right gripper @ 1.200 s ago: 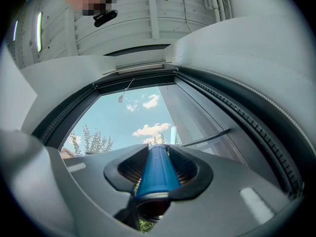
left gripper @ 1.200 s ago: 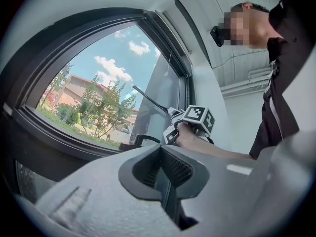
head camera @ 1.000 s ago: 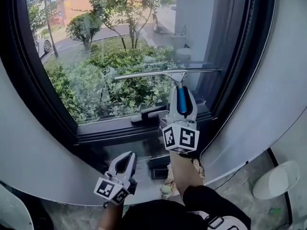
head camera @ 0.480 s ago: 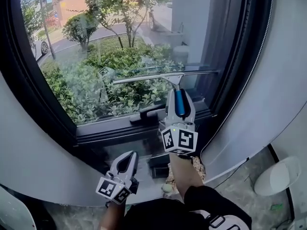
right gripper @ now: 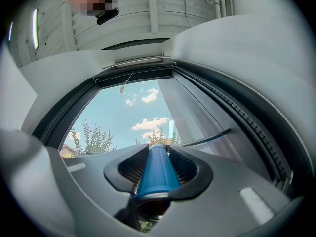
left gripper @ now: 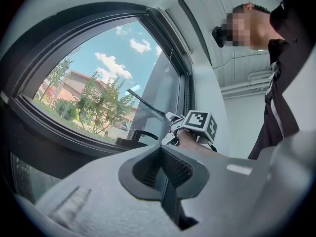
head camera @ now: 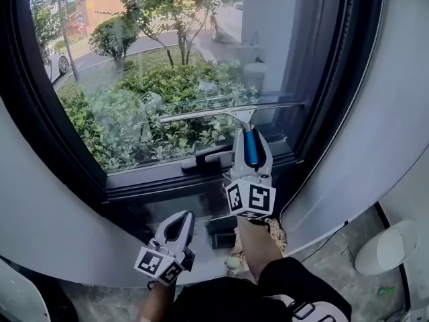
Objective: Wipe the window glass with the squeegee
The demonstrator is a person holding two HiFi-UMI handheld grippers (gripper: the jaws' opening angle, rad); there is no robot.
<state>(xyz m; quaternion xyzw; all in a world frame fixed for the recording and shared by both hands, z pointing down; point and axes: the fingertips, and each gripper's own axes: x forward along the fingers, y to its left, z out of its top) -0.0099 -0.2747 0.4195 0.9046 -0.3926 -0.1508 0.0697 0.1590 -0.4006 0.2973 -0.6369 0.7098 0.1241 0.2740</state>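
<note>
The right gripper (head camera: 249, 138) has its fingers clamped on the blue handle of the squeegee (head camera: 228, 113), whose long blade lies nearly level across the lower part of the window glass (head camera: 154, 59) — just above the dark window handle (head camera: 209, 158) on the bottom frame. The left gripper (head camera: 178, 221) hangs low beneath the sill, well apart from the glass — fingers pressed together, nothing between them.

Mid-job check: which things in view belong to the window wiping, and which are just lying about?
In the job:
- blue-handled squeegee with a metal blade, clamped in the right gripper
- clear window glass

Lying about:
- left gripper, shut on nothing, low below the sill
- black lever window handle
- white round object on the floor
</note>
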